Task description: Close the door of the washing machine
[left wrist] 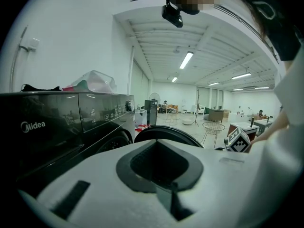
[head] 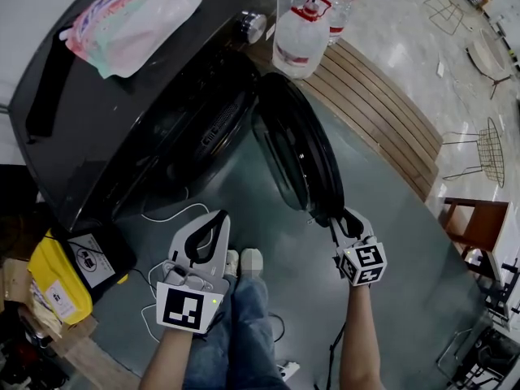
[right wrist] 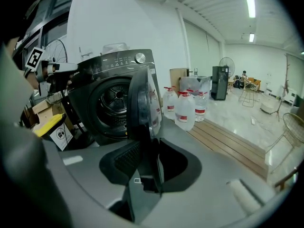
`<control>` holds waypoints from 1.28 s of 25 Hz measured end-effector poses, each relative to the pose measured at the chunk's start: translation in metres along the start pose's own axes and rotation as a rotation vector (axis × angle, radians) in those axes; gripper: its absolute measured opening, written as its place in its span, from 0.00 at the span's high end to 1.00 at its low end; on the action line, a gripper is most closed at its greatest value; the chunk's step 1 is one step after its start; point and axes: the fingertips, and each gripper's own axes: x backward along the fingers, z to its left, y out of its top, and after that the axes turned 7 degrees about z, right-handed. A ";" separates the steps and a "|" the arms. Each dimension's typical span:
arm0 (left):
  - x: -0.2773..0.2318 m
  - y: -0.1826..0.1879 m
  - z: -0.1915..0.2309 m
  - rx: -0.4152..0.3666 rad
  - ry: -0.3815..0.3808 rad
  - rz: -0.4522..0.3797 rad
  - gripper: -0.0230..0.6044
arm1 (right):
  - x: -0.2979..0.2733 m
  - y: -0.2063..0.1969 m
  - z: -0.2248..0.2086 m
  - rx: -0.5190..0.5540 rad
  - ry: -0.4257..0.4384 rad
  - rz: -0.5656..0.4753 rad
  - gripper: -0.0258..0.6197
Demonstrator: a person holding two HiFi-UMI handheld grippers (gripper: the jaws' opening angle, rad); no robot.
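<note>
While the round dark glass door (head: 296,149) of the black washing machine (head: 122,112) stood swung open toward five o'clock, its rim was pinched by the right gripper (head: 348,220); a steady push toward ten o'clock was judged best. The left gripper (head: 213,222), pressed together and empty, was seen at seven o'clock. The clear water bottles (head: 302,39) at twelve o'clock were judged outside the swing
</note>
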 end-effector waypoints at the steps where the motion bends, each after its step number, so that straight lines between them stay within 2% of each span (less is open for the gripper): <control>1: 0.000 0.001 0.001 0.002 0.002 -0.002 0.95 | -0.001 0.000 0.002 0.010 -0.001 0.008 0.77; 3: 0.000 0.001 0.004 0.007 0.009 -0.004 0.95 | -0.002 -0.001 0.008 0.035 0.000 0.027 0.81; 7: 0.004 0.003 0.008 0.010 0.018 -0.005 0.95 | -0.004 -0.003 0.034 0.082 0.035 0.056 0.82; 12: 0.014 0.001 0.018 0.022 0.047 -0.007 0.95 | -0.010 -0.006 0.079 0.062 0.111 0.060 0.79; 17: 0.030 -0.004 0.035 0.039 0.093 -0.011 0.95 | -0.021 -0.004 0.130 0.045 0.203 0.068 0.76; 29: 0.073 -0.024 0.092 0.103 0.219 -0.013 0.95 | -0.065 0.020 0.241 0.096 0.446 0.082 0.71; 32: 0.086 -0.030 0.111 0.123 0.256 -0.019 0.95 | -0.078 0.029 0.267 0.136 0.500 0.086 0.71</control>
